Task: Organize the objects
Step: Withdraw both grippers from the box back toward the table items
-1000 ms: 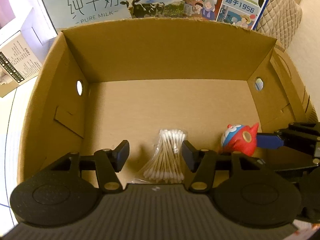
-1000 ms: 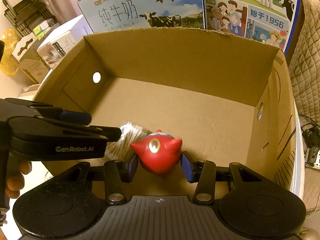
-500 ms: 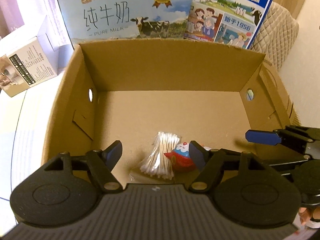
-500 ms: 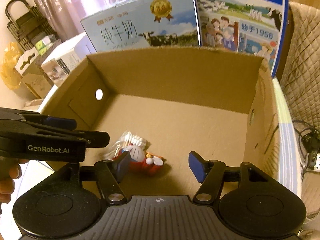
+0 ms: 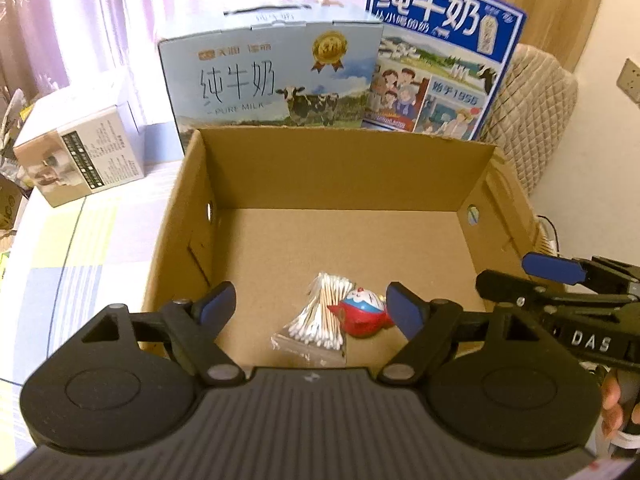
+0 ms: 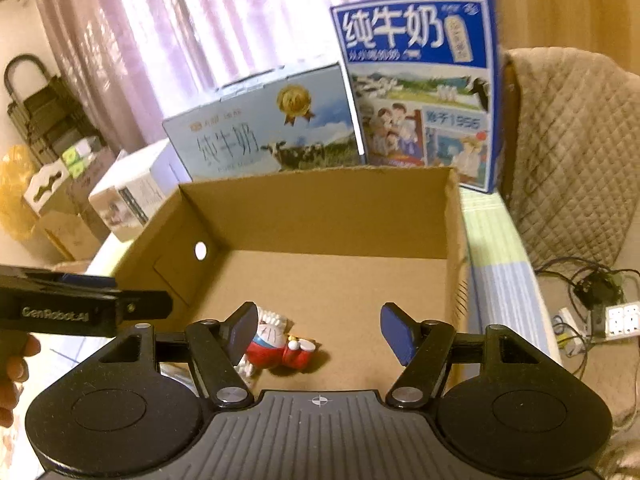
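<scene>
— Cotton swabs point(image 5: 320, 320) and red toy point(image 5: 366, 312) lie touching near the front edge of cardboard box point(image 5: 344, 168). Why?

— Likely just released: left gripper point(image 5: 312, 306) and right gripper point(image 6: 316, 330) are opening, both empty.

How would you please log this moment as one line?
left gripper: opening, empty | right gripper: opening, empty | cotton swabs, red toy: in cardboard box
</scene>
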`<action>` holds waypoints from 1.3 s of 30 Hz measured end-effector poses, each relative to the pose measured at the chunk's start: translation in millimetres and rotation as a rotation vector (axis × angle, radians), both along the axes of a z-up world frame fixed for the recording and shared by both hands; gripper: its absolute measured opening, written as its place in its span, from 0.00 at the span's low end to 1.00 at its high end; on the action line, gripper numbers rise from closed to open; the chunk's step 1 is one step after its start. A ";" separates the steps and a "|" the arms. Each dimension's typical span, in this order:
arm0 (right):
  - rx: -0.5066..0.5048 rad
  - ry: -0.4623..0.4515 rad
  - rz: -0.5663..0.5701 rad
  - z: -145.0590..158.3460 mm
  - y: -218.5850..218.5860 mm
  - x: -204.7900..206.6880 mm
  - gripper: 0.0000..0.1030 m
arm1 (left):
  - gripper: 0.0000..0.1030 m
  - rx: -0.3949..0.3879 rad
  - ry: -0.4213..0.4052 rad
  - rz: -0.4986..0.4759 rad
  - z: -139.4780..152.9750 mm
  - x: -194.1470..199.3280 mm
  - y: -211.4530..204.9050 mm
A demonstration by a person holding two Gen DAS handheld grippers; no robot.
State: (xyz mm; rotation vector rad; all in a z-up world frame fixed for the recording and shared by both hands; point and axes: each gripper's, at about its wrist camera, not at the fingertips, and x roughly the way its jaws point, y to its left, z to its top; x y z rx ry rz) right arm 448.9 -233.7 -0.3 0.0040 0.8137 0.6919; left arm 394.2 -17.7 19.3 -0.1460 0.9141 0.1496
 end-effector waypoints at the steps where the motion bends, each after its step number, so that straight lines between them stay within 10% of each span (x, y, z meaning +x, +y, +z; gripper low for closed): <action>1: 0.006 -0.002 -0.010 2.3 -2.9 -3.8 0.63 | 0.77 0.000 -0.006 -0.002 2.8 -5.7 -0.3; 19: 0.079 0.043 -0.181 25.7 -28.8 -125.3 0.75 | 0.83 -0.050 -0.058 -0.053 24.6 -124.6 26.5; 39: -0.036 0.224 -0.345 -33.3 -31.0 -214.0 0.86 | 0.84 -0.089 0.058 -0.095 -27.3 -196.6 75.2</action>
